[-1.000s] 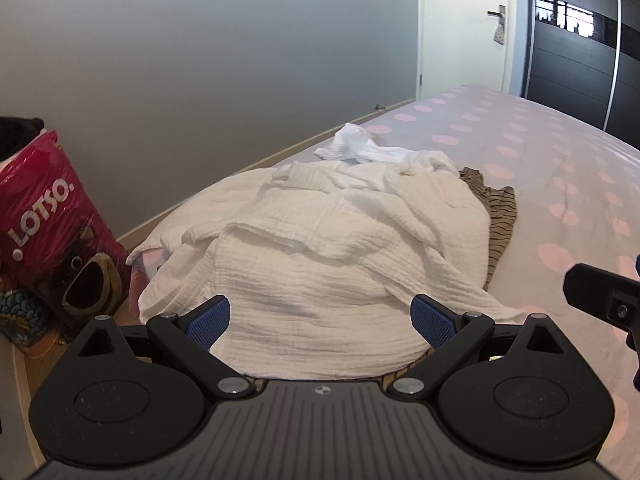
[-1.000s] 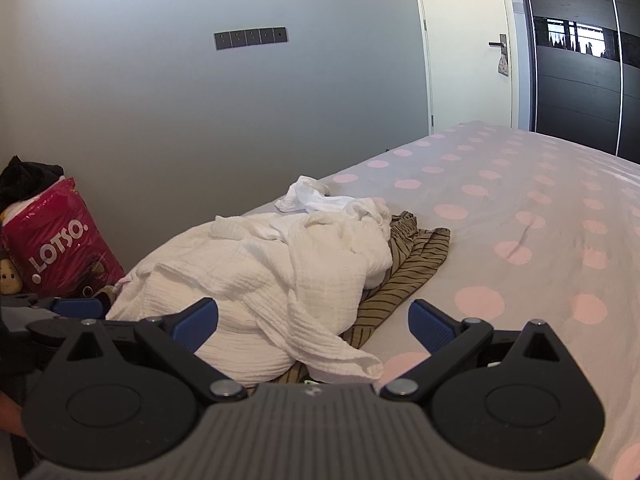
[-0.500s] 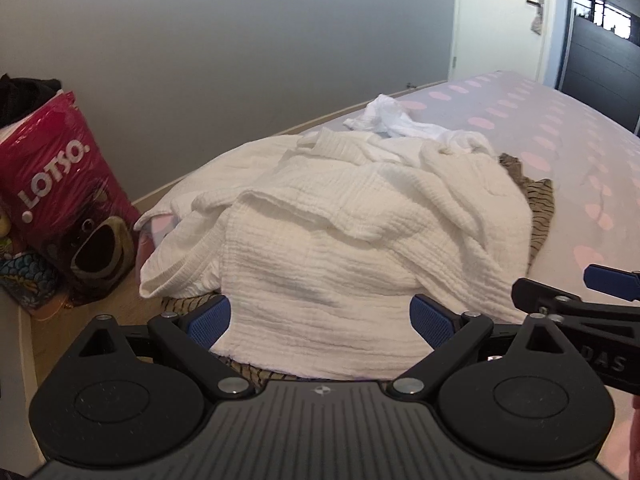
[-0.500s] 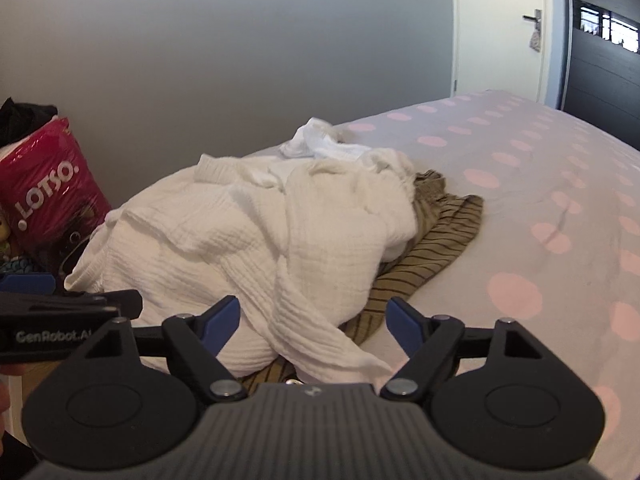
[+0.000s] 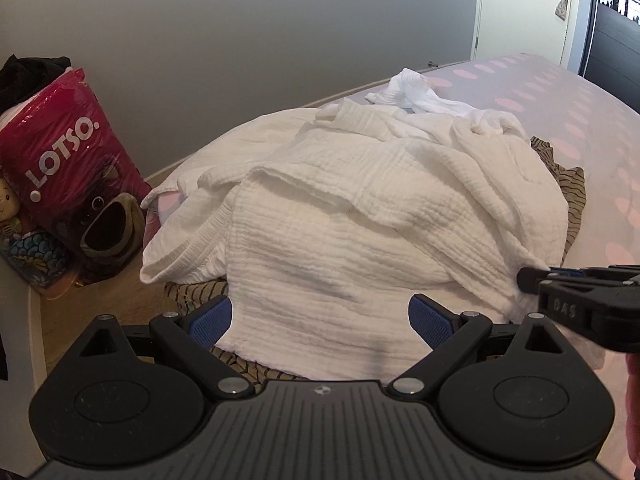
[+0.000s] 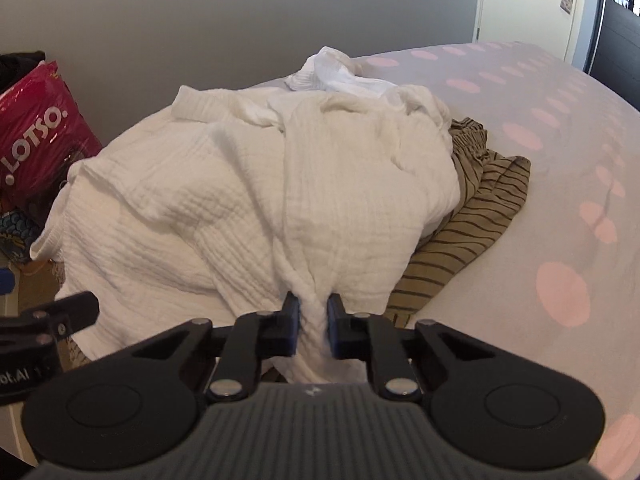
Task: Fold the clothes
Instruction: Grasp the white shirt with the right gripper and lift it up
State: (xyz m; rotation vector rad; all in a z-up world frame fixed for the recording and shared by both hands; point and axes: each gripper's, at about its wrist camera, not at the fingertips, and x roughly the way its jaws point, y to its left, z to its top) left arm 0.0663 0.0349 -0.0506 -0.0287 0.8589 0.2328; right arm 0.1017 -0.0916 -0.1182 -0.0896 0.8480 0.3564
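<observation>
Soft daylight from right, brightest at white door (image 5: pixel 524 12). Grey wall (image 5: pixel 240 40) darkens toward left. White crinkled garment (image 6: pixel 260 200) near overexposed, faint fold shadows. Strong fisheye bending, dark vignette at corners. Focus sharp, slight softness near frame edges.

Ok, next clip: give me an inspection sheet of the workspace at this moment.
Surface: bed with a pale sheet with pink dots.
Job's things: crumpled white garment on top of a striped garment; a small white cloth behind them.
Clutter: red LOTSO bag and toys on the floor beside the bed.
Grippers: left gripper open, the white garment's near edge between its fingers; right gripper shut on a bunched fold of the white garment.
Cables: nothing seen.
Surroundings: grey wall, white door, dark panels at far right.
</observation>
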